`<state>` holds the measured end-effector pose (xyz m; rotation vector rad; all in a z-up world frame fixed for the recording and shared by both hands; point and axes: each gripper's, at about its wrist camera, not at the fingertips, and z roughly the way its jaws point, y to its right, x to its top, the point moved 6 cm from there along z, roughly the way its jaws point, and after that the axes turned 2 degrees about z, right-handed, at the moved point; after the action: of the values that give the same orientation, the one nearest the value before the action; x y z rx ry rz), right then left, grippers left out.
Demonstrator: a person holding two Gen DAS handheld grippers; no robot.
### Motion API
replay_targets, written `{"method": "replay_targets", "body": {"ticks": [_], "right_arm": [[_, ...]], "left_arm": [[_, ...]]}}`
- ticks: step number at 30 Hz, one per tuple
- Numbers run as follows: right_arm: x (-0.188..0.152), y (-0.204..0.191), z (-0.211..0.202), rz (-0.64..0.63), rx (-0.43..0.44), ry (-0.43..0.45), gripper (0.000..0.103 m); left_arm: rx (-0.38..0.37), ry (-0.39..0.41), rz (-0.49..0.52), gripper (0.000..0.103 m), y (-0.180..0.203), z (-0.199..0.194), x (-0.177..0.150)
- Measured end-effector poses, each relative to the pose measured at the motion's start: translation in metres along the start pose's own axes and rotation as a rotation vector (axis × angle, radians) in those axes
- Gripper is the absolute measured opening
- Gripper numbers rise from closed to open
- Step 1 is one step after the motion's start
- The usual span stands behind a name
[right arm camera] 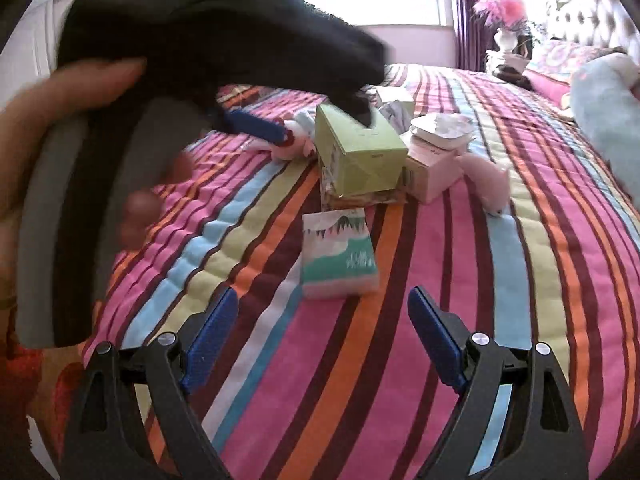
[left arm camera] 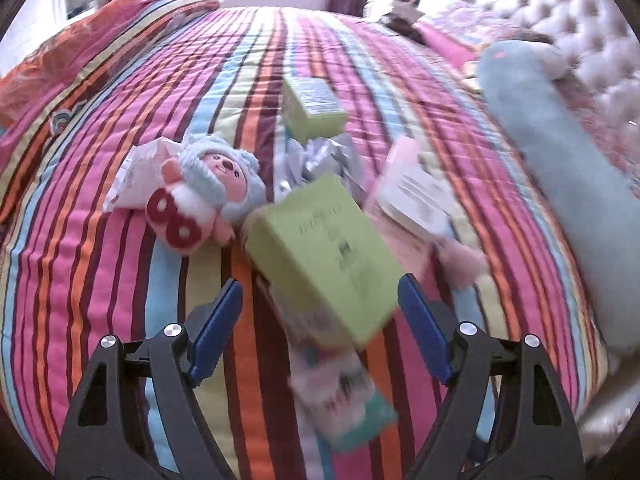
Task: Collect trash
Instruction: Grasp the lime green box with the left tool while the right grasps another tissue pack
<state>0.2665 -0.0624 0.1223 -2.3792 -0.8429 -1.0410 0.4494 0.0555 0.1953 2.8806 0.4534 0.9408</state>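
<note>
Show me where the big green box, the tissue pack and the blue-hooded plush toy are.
big green box (right arm camera: pixel 360 152), right wrist view, on its top face.
tissue pack (right arm camera: pixel 338 252), right wrist view, on its printed top.
blue-hooded plush toy (left arm camera: pixel 218 170), left wrist view, on its face.

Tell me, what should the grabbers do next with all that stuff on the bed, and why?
Probably lower the left gripper onto the big green box. Its jaws are open and empty, and the box sits right ahead between them, seemingly atop the pile on the striped bedspread. The right gripper, also open, faces the tissue pack.
</note>
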Motion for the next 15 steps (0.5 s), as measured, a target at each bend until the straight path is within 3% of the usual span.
{"method": "replay_targets", "body": {"ticks": [5,7,12,15], "right_arm": [[0.001,-0.003,0.013,-0.029,0.017,-0.014,0.082],[0.0,-0.003,0.019,-0.038,0.015,-0.019,0.083],[0.003,-0.003,0.037,-0.021,0.018,-0.038,0.082],[0.006,-0.001,0.04,0.005,0.025,-0.053,0.082]], "left_arm": [[-0.008,-0.07,-0.099,0.08,-0.008,0.025,0.013],[0.003,-0.077,-0.099,0.085,-0.004,0.031,0.017],[0.029,-0.115,-0.119,0.086,-0.005,0.054,0.019],[-0.009,-0.068,-0.158,0.086,-0.02,0.057,0.014]]}}
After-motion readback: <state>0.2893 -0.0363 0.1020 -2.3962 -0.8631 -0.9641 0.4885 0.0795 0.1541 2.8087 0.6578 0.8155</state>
